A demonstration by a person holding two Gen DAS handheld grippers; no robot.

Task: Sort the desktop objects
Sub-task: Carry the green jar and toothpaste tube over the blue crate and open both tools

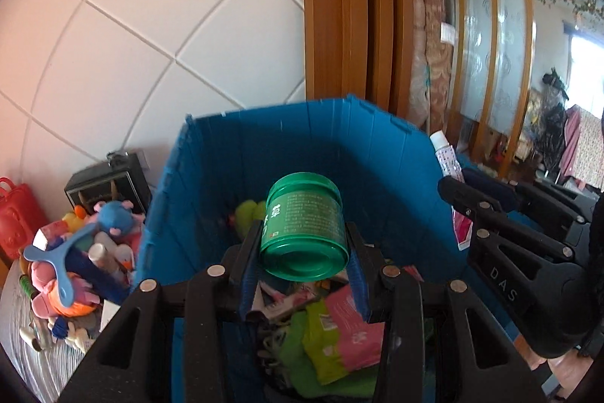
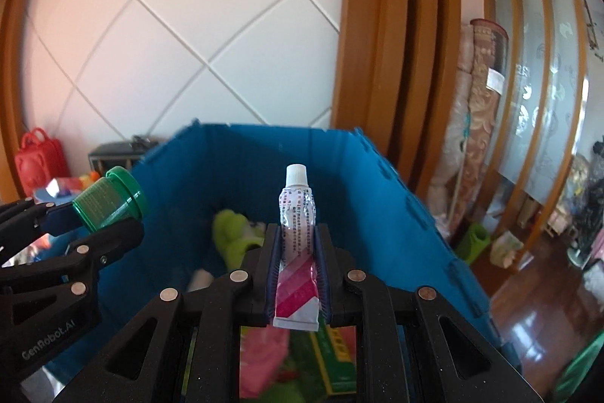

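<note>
Here the left gripper [image 1: 302,244] is clamping a round green tin jar with printed label [image 1: 304,238] crosswise between its pads, while the right gripper [image 2: 298,267] is pinching a crinkled white-and-pink tube with white cap [image 2: 296,244] upright, both above the blue plastic bin [image 1: 339,138].

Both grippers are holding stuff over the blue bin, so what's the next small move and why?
Probably open the left gripper and let the green jar drop. It is clamped between the pads above the blue bin, which already holds packets and soft items. The right gripper, shut on the small tube, is over the bin too and could release next.
</note>
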